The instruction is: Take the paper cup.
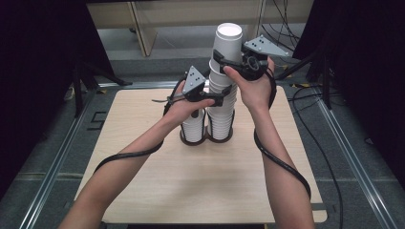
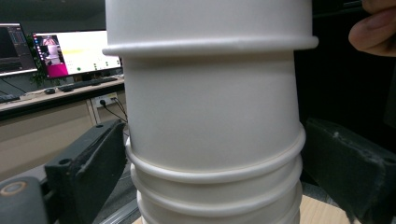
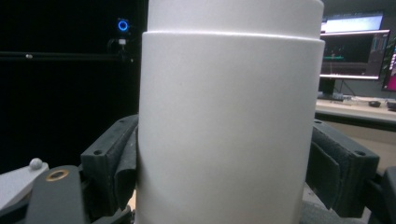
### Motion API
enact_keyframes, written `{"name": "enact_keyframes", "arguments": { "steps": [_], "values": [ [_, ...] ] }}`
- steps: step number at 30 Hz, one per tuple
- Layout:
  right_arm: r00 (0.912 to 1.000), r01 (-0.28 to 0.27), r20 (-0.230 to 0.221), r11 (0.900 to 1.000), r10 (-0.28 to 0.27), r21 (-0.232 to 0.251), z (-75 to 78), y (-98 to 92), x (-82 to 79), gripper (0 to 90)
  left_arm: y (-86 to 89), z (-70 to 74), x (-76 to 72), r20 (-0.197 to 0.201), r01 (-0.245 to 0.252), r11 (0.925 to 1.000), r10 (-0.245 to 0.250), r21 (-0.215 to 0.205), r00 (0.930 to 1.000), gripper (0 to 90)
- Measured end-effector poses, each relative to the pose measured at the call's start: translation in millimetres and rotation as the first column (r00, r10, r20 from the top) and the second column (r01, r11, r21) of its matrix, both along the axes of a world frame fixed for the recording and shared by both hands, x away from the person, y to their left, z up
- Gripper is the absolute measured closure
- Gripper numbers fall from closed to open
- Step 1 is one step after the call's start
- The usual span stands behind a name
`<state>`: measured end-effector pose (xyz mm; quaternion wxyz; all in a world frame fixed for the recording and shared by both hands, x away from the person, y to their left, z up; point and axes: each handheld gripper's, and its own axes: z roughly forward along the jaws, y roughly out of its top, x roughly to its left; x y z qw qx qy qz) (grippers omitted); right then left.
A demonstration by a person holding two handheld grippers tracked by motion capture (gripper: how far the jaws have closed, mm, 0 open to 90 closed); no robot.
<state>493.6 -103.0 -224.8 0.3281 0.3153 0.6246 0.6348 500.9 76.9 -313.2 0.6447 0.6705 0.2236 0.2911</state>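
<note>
A tall stack of white paper cups [image 1: 222,90] stands in a dark two-ring holder [image 1: 205,138] on the wooden table [image 1: 200,186], with a shorter stack of cups [image 1: 193,125] in the ring beside it. The left hand-held gripper [image 1: 220,100] reaches in at the middle of the tall stack, and seen from its own camera the stack [image 2: 212,121] sits right between its two black jaws, the jaws touching the rolled rims at each side, so it is clamped on the stack. Above it, the right hand-held gripper [image 1: 218,61] has hold of the upper cups [image 1: 225,47], which lean slightly away from the lower part of the stack. In the right gripper view the white cup wall [image 3: 229,130] is pinched between both padded jaws, pressed tight on each side. The left hand-held gripper sits just below and to the left of the right one, both on the same column of cups. Behind the stack, desks with lit monitors [image 2: 74,51] can be seen.
</note>
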Motion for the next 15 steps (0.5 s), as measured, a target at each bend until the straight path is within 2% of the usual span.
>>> {"name": "enact_keyframes", "arguments": {
  "steps": [2, 3, 10, 15],
  "values": [
    [1.0000, 0.005, 0.009, 1.000, -0.005, -0.002, 0.7, -0.5, -0.6, 19.8, 0.1, 0.1, 0.0, 0.001, 0.000, 1.0000, 0.000, 0.001, 1.0000, 6.7],
    [0.9999, 0.002, 0.014, 1.000, -0.002, 0.021, 1.7, 1.0, -1.4, 19.9, 0.2, 0.3, 0.0, 0.002, 0.001, 1.0000, -0.001, 0.003, 1.0000, 6.8],
    [0.9981, 0.022, 0.057, 0.999, -0.024, 0.045, 7.9, 0.3, -2.6, 20.0, -0.3, 0.9, -0.5, 0.005, 0.000, 1.0000, 0.000, 0.003, 1.0000, 6.8],
    [0.9957, 0.019, 0.089, 0.996, -0.027, 0.087, 13.8, -1.0, -5.7, 20.1, 0.0, 1.5, -0.6, 0.009, -0.005, 0.9999, 0.005, 0.015, 1.0000, 6.8]
  ]
}}
